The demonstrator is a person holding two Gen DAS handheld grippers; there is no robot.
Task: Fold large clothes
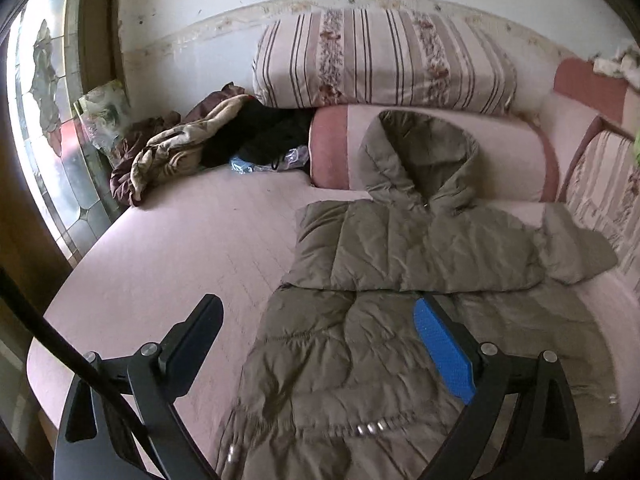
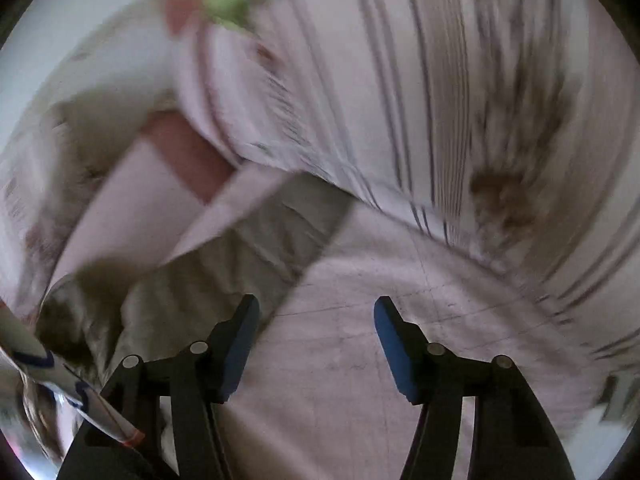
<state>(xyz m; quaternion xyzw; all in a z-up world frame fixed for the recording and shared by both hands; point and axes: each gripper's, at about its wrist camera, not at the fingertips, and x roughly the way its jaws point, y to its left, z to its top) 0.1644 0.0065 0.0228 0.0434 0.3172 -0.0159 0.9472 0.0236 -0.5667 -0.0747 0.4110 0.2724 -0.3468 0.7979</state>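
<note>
An olive-green puffer jacket (image 1: pixel 400 272) lies spread on the pink bed (image 1: pixel 192 248), hood toward the pillows, one sleeve folded across its chest. My left gripper (image 1: pixel 320 312) hovers above the jacket's lower half, jaws wide open with nothing between them. The right wrist view is motion-blurred. There my right gripper (image 2: pixel 316 316) is open over bare pink sheet (image 2: pixel 360 380), with nothing between its fingers. A strip of the jacket, likely a sleeve (image 2: pixel 240 256), lies just to its upper left, apart from the fingers.
A striped bolster (image 1: pixel 380 68) and a pink cushion (image 1: pixel 440 152) lie at the bed's head. A heap of brown and black clothes (image 1: pixel 192 148) sits at the far left by the window (image 1: pixel 48 128). Striped bedding (image 2: pixel 440 100) rises along the right side.
</note>
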